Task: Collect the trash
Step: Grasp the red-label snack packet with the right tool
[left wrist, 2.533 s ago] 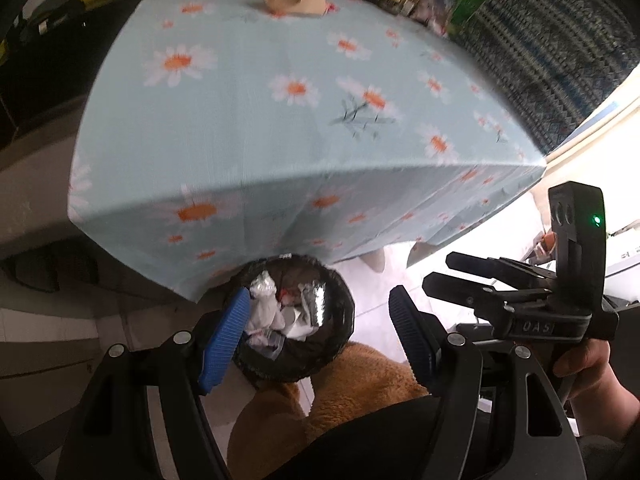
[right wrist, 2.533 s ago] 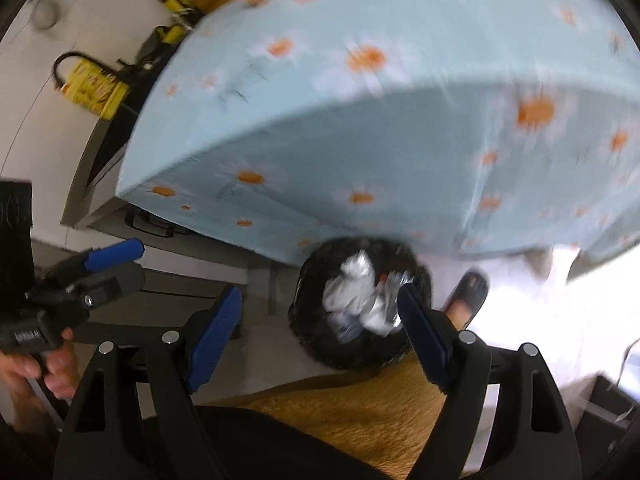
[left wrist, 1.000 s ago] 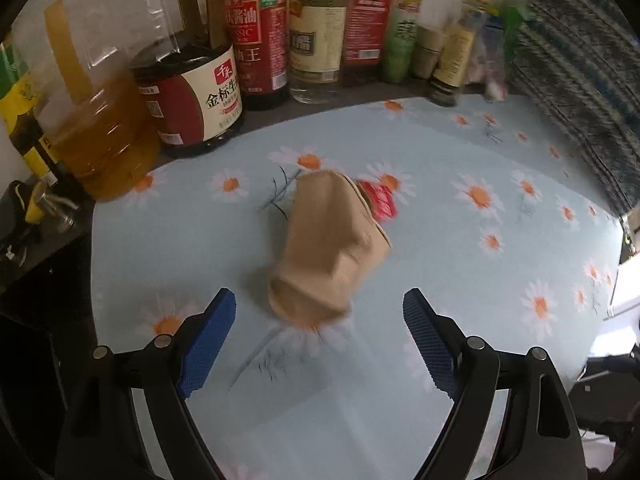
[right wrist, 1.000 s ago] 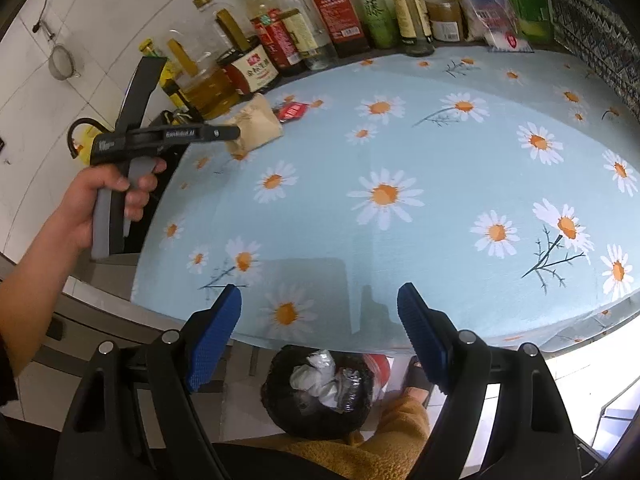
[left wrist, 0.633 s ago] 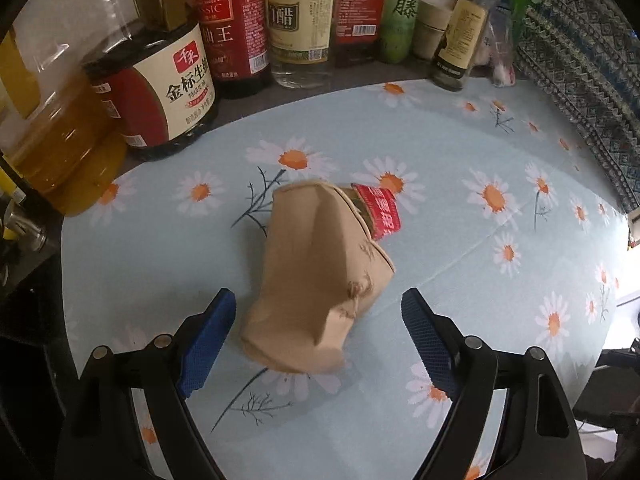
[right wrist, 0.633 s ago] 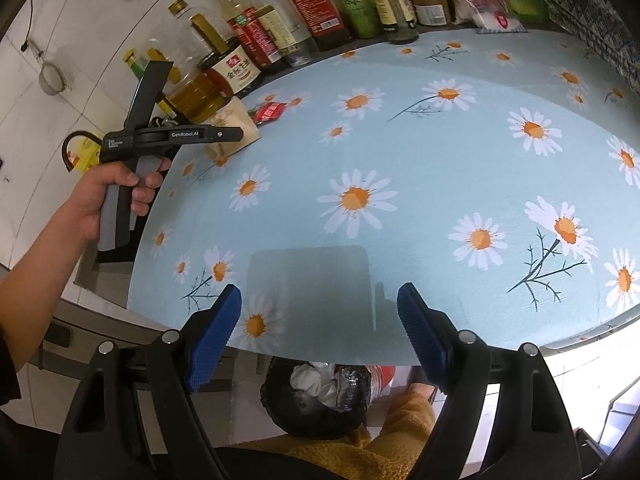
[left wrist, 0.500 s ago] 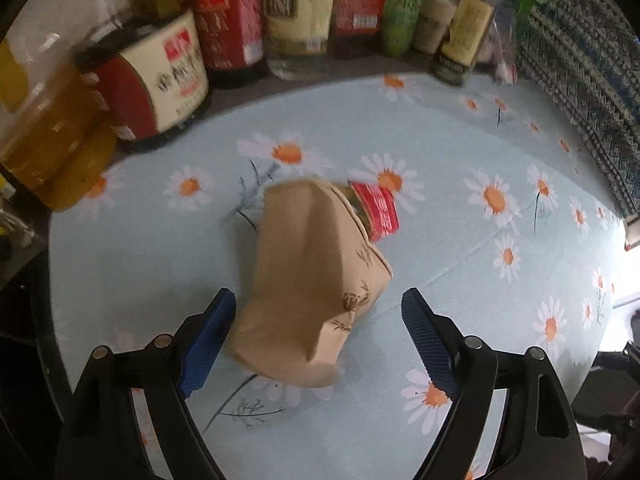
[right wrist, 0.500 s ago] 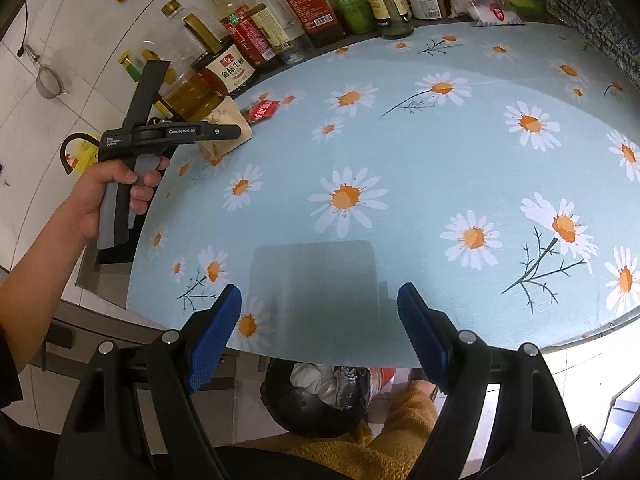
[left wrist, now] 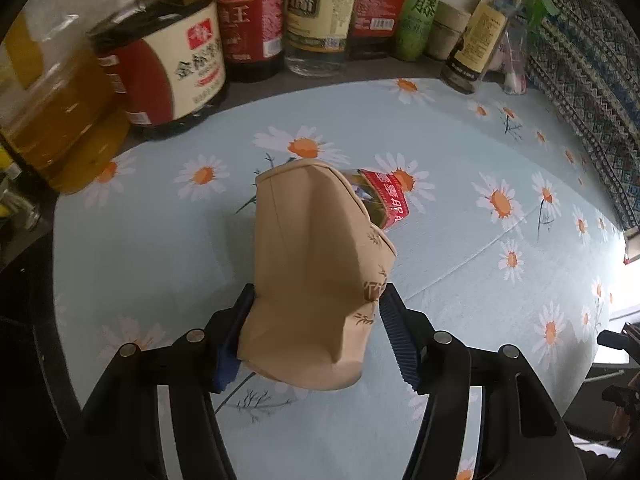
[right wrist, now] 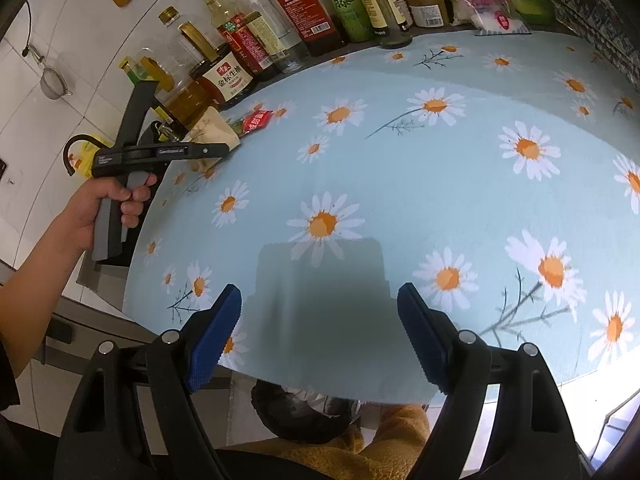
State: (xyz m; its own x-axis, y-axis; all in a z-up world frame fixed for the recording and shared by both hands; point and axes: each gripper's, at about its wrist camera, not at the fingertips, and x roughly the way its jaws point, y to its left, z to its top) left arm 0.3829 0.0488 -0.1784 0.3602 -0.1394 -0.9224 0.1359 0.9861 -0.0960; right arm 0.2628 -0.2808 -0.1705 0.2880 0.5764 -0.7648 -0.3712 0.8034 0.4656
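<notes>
Squeezing the crushed paper cup (left wrist: 316, 276) on the daisy-cloth table (left wrist: 460, 240), the left claw (left wrist: 316, 336) is clamped on it; the right claw (right wrist: 320, 336) hangs apart, holding nothing.

Left wrist view: low and close over the far-left part of the daisy tablecloth (left wrist: 460, 128), facing the bottle row (left wrist: 312, 16) at the wall, crushed paper cup (left wrist: 316, 276) filling centre.

Right wrist view: high, at the near table edge, facing far across the whole cloth (right wrist: 400, 168).

Shared: cup (right wrist: 212, 130), red wrapper (right wrist: 256, 120), bottles (right wrist: 304, 4), left gripper (right wrist: 216, 151).
</notes>
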